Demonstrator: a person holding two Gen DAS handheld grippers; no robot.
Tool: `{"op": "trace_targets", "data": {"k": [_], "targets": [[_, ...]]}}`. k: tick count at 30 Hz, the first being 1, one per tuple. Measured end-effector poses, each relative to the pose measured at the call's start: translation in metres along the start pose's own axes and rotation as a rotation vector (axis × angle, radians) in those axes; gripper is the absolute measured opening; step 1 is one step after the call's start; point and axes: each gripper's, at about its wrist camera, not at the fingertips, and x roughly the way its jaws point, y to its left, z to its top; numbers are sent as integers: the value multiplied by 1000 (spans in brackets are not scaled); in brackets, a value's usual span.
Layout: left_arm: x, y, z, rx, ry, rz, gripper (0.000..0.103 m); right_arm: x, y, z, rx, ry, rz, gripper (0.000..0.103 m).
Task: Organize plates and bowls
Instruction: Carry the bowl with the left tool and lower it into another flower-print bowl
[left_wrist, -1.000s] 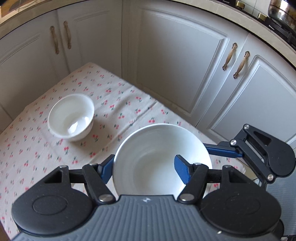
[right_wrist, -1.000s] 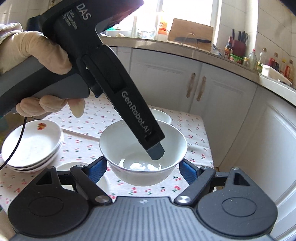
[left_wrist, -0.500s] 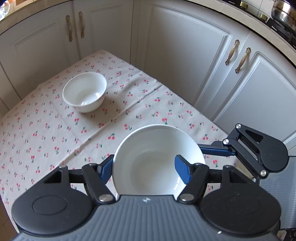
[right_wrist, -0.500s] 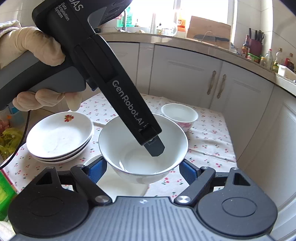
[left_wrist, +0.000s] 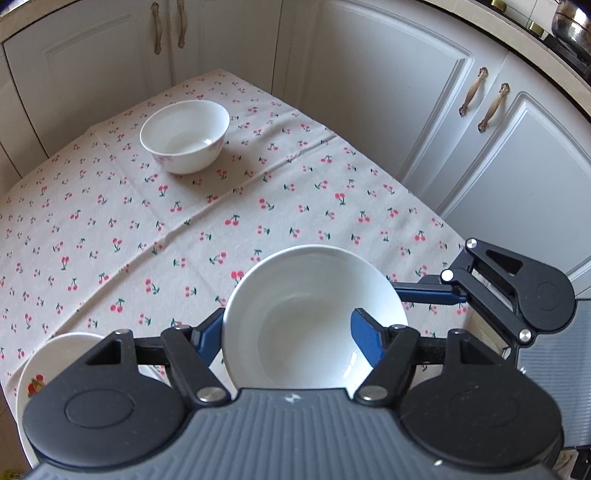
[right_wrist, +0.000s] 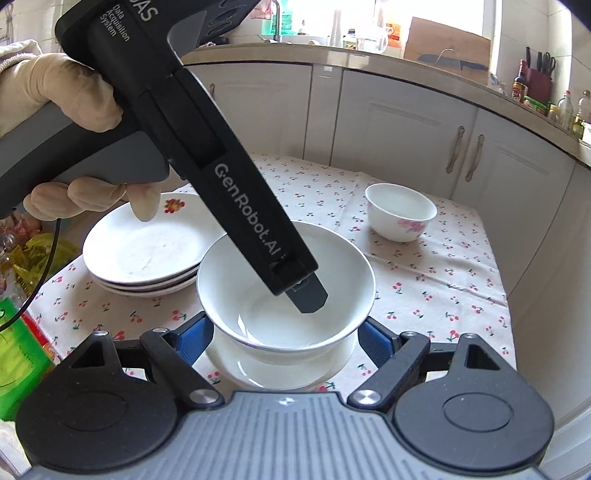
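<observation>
Right wrist view only: large bowl (right_wrist: 343, 280) sits low over a small white plate (right_wrist: 280, 373), near the table's front edge. Can't tell if its foot is touching the plate. A stack of plates (right_wrist: 147, 247) with a red flower print is just beside it on the left. A gloved hand (right_wrist: 66, 96) is on the left gripper's grip, and one of its fingers reaches down inside the bowl.

Left wrist view only: both left gripper (left_wrist: 288, 325) pads show. One is outside the bowl's rim and one inside, with the wall between them. The jaws have just been opening, and I can't tell if the pads are pressing on it. The right gripper's finger lies alongside the bowl's far rim. Only an edge of the plate stack shows, at lower left.

Right gripper (right_wrist: 286, 339): jaws wide, flanking the bowl and plate, gripping nothing.

Large bowl: plain glossy white, deep, flared rim, empty, roughly level.

Small bowl (left_wrist: 184, 136): well apart, towards the far side of the cherry-print tablecloth (left_wrist: 258, 192), upright and empty. Its pink flower decal shows properly only from the right wrist.
</observation>
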Motion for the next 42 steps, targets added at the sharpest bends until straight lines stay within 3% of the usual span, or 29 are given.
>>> {"op": "trace_targets", "data": {"k": [42], "targets": [[18,1,-9,28,7,-23,72,13,-6,-8,44,54,40,89]]}}
